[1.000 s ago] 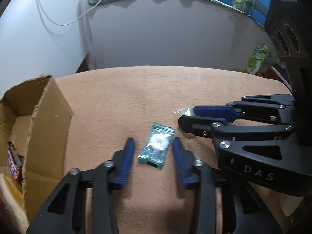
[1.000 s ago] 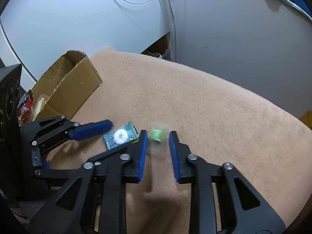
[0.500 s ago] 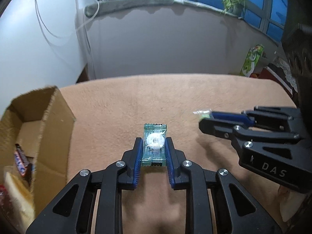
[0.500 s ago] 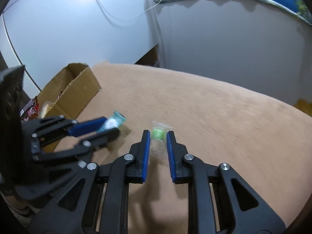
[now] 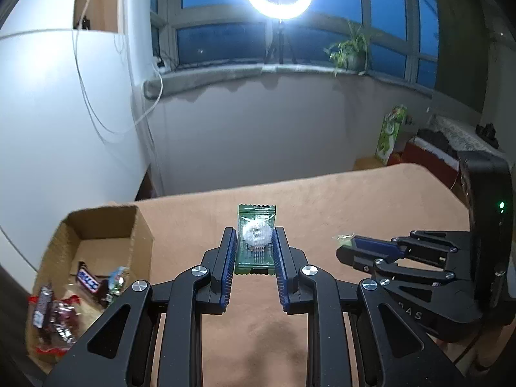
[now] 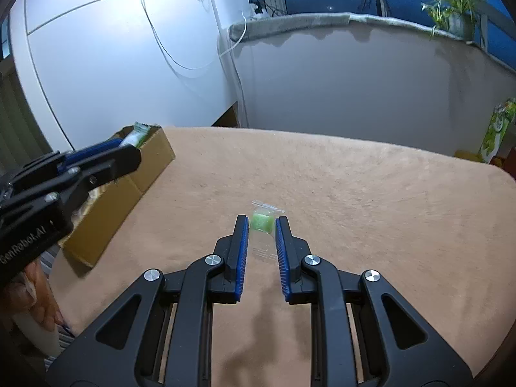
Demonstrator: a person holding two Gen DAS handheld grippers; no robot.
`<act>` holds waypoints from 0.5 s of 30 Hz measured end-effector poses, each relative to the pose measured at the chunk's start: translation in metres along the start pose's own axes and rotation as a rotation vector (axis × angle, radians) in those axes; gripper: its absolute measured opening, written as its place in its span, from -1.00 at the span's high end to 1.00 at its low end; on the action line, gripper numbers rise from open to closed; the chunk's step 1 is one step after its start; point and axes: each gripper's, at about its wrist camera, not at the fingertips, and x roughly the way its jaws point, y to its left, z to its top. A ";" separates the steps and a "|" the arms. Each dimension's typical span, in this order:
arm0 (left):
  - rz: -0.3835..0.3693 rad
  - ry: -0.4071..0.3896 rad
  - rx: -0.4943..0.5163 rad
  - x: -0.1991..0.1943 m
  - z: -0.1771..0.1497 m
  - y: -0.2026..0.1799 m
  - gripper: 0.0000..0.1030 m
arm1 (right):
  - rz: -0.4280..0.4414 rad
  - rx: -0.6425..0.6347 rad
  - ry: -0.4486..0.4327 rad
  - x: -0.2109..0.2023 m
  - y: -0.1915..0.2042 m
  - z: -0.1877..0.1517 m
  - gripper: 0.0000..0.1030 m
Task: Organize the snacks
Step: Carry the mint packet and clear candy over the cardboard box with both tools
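Jaws first, left wrist view: your left gripper (image 5: 254,251) is clamped on the green-wrapped candy (image 5: 255,237), blue pads pressing both long edges of the wrapper, candy lifted clear of the tan desk (image 5: 371,200). Cardboard box (image 5: 96,225) sits low left, open top, already holding chocolate bars (image 5: 87,280) and other wrappers. Right gripper (image 5: 371,251) shows at the right, tips pinching a small pale packet. Carry the candy left over the box's near wall, get it above the open floor of the box, then let go; don't release over the rim, since it would likely bounce back onto the desk.

Right wrist view: your right gripper (image 6: 262,235) is closed narrow on the clear packet with a green sweet (image 6: 261,222), held only by the thin film, so I'd judge the grip light. Keep it level, no quick swings. Left gripper (image 6: 125,148) is already beside the box (image 6: 135,190) with its candy (image 6: 137,135) at the top edge. A hand (image 6: 35,293) shows low left. Let the left side drop first, then bring the right in, so the two grippers don't collide over the box.
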 end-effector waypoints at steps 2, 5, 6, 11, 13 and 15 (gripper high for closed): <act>0.000 -0.024 -0.002 -0.015 0.002 0.000 0.59 | -0.004 -0.011 -0.010 -0.009 0.008 0.002 0.66; 0.002 -0.057 -0.010 -0.036 0.001 0.003 0.59 | -0.008 -0.036 -0.031 -0.024 0.026 0.005 0.66; 0.004 -0.063 -0.012 -0.041 0.001 0.004 0.59 | -0.007 -0.044 -0.035 -0.027 0.030 0.007 0.66; 0.024 -0.090 -0.046 -0.065 -0.007 0.024 0.59 | 0.012 -0.100 -0.050 -0.038 0.068 0.011 0.65; 0.036 -0.094 -0.062 -0.071 -0.012 0.034 0.59 | 0.029 -0.127 -0.047 -0.034 0.088 0.015 0.65; 0.054 -0.096 -0.087 -0.078 -0.017 0.050 0.59 | 0.045 -0.153 -0.043 -0.026 0.105 0.019 0.65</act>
